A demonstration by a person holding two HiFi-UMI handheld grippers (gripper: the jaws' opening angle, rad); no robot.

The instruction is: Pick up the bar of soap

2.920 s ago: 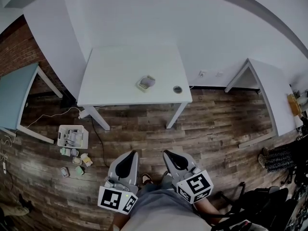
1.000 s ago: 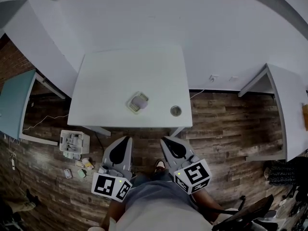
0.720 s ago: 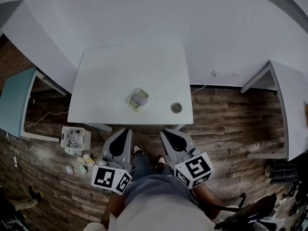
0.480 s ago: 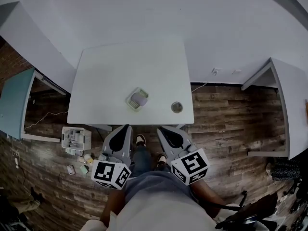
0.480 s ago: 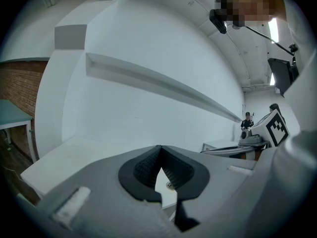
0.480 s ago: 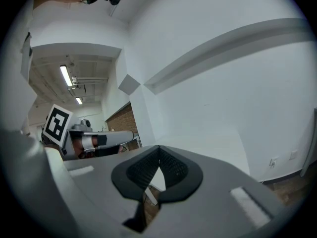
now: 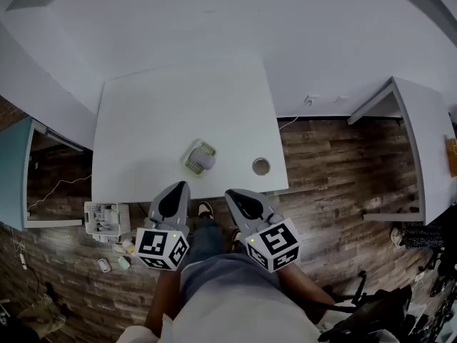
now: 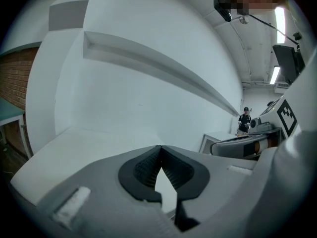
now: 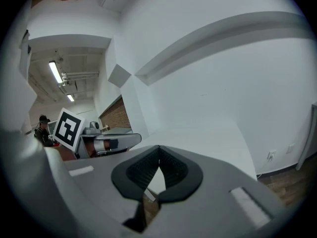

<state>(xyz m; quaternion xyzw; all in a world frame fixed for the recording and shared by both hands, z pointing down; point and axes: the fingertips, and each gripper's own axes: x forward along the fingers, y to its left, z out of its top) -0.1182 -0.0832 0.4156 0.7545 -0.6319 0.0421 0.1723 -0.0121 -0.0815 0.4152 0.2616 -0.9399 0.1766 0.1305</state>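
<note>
We see both grippers low at the near edge of the table. The left gripper has its tip right over that edge. The right gripper has its tip just short of it. They sit side by side, apart, with a shoe on the floor between them.

Bare tabletop runs left of, behind and right of the dish. A ring sits near the front right corner, well right of the dish. The right table edge drops off just past the ring.

Left jaws are clenched, pads meeting, nothing between them. Right jaws are the same, pressed together on nothing.

The soap lies in the dish, toward the near edge of the table and a bit left of its middle. It is near the left gripper's tip, just ahead of it and slightly right. From the right gripper it is ahead and to the left, a little further off. Neither gripper touches soap or dish.

The table is plain white, pushed against a white wall. The floor is dark wood planks. A bin with small items around it stands on the floor left of the left gripper. A side table is off right, a teal table off left, and brick shows at the far left.
</note>
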